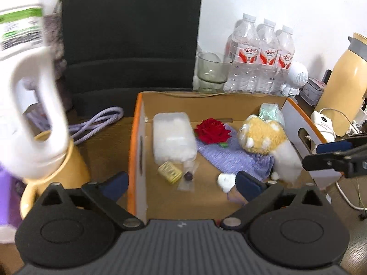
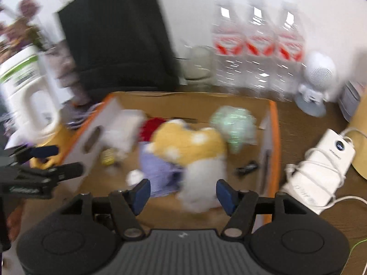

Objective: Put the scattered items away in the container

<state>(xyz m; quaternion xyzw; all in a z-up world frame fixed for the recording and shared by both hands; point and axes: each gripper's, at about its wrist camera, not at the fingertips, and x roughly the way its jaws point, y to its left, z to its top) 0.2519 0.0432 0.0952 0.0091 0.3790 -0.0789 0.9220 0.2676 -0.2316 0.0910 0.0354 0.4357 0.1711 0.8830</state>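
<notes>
The cardboard box (image 1: 137,137) with orange edges holds a clear plastic case (image 1: 173,137), a red fabric rose (image 1: 212,130), a purple cloth (image 1: 231,158), a yellow-and-white plush toy (image 1: 263,135), a mint bag (image 1: 270,112), a small yellow packet (image 1: 169,171) and a bagged dark bead (image 1: 188,176). My left gripper (image 1: 183,183) is open and empty above the box's near left wall. My right gripper (image 2: 183,193) is open and empty over the near edge of the box (image 2: 274,137), just in front of the plush toy (image 2: 195,146). The right wrist view is blurred.
A white jug (image 1: 34,114) and a yellow mug (image 1: 62,174) stand left of the box. A black monitor (image 1: 130,32), a glass (image 1: 213,71), three water bottles (image 1: 261,57) and a white speaker (image 1: 297,75) are behind. A yellow kettle (image 1: 344,84) and white charger (image 2: 321,165) lie right.
</notes>
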